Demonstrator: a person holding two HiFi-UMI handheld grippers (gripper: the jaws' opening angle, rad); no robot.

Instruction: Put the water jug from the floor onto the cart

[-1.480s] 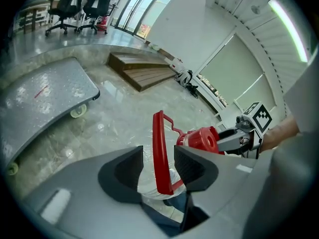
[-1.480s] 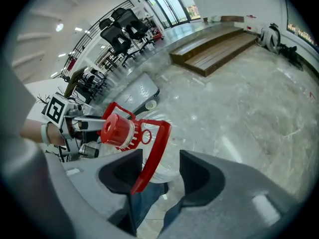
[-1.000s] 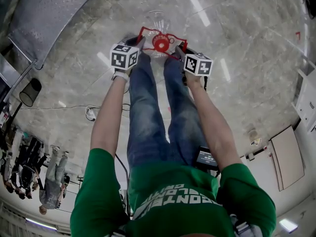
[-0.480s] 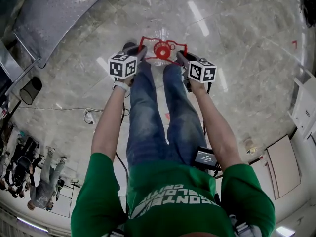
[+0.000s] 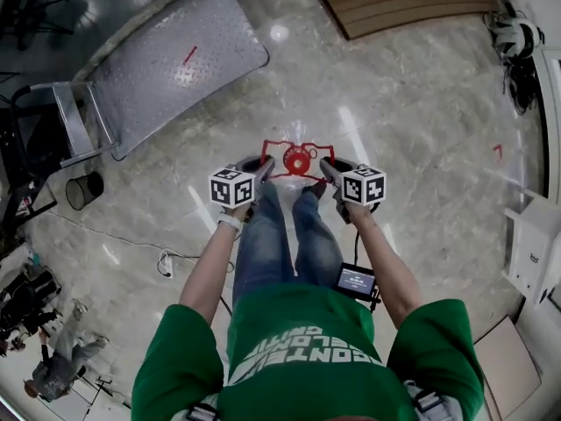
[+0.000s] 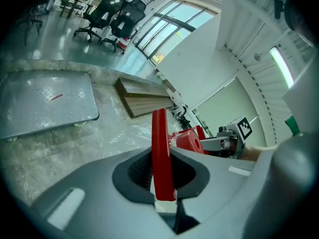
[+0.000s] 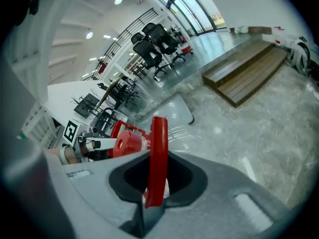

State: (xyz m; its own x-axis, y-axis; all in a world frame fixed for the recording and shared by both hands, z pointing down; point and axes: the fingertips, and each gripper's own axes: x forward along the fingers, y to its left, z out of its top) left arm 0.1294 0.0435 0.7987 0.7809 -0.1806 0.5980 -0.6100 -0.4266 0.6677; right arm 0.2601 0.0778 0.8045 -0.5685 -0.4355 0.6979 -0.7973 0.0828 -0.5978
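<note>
My right gripper (image 7: 155, 195) grips the thin red handle (image 7: 159, 143) of the water jug (image 7: 128, 142); the grey cart (image 7: 175, 111) lies on the floor behind it, well apart.

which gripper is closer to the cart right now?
Left. The left gripper holds the jug handle at its end toward the cart; the right gripper holds the opposite end, farther away.

Marble floor (image 5: 429, 139) bears cart (image 5: 175, 60) and wooden platform (image 5: 412, 3).
</note>
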